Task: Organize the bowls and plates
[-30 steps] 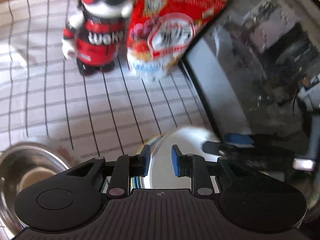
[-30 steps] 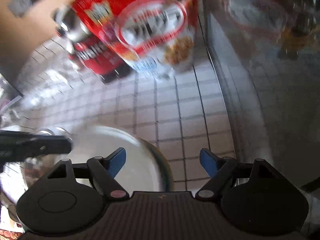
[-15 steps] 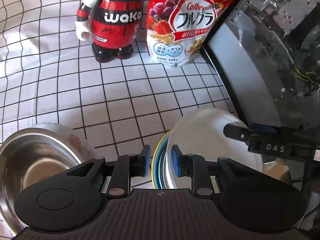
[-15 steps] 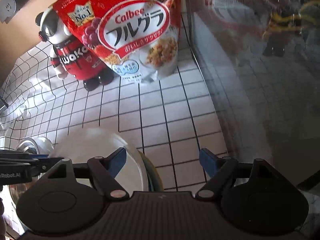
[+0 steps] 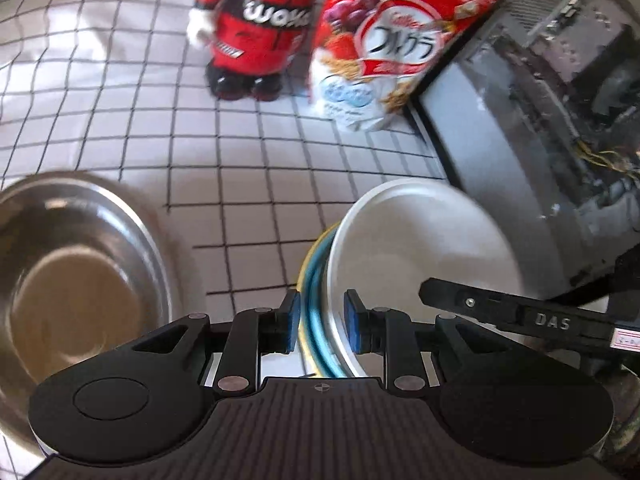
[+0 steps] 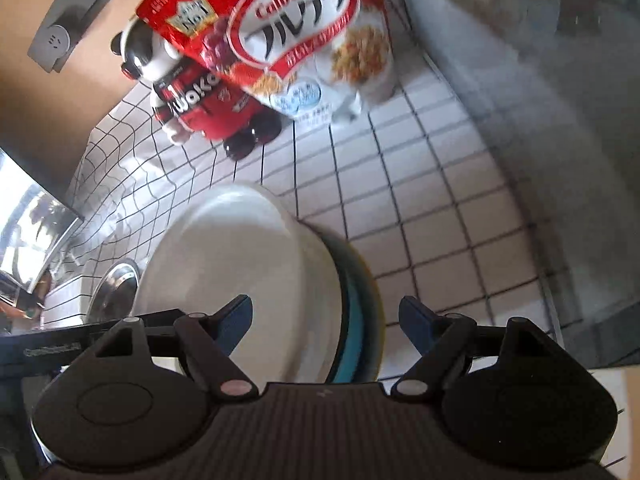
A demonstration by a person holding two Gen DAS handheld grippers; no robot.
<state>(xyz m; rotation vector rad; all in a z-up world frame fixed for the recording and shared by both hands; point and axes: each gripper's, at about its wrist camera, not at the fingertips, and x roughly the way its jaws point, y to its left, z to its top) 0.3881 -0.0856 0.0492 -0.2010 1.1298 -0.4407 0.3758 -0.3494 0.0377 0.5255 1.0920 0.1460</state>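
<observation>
A white bowl (image 5: pixel 408 248) sits on a blue plate (image 5: pixel 316 304) and a yellow plate (image 5: pixel 305 276), stacked just over the checked cloth. My left gripper (image 5: pixel 322 322) straddles the stack's left rim. Its blue pads still touch the rims while its jaws are opening. My right gripper (image 6: pixel 326 320) stands wide open across the right rim. One finger is over the white bowl (image 6: pixel 240 256), the other clear of the yellow plate's edge (image 6: pixel 376 312). A steel bowl (image 5: pixel 80 280) lies to the left of the stack.
A red and black toy figure (image 5: pixel 256 32) and a red cereal bag (image 5: pixel 392 52) stand at the back of the checked cloth (image 5: pixel 120 100). A glass-sided computer case (image 5: pixel 540 120) walls off the right. A power strip (image 6: pixel 76 12) hangs on the wall.
Both grippers have come down with the stack, so the cloth and the steel bowl look nearer. The left jaws stand slightly wider. The right jaws keep the same width.
</observation>
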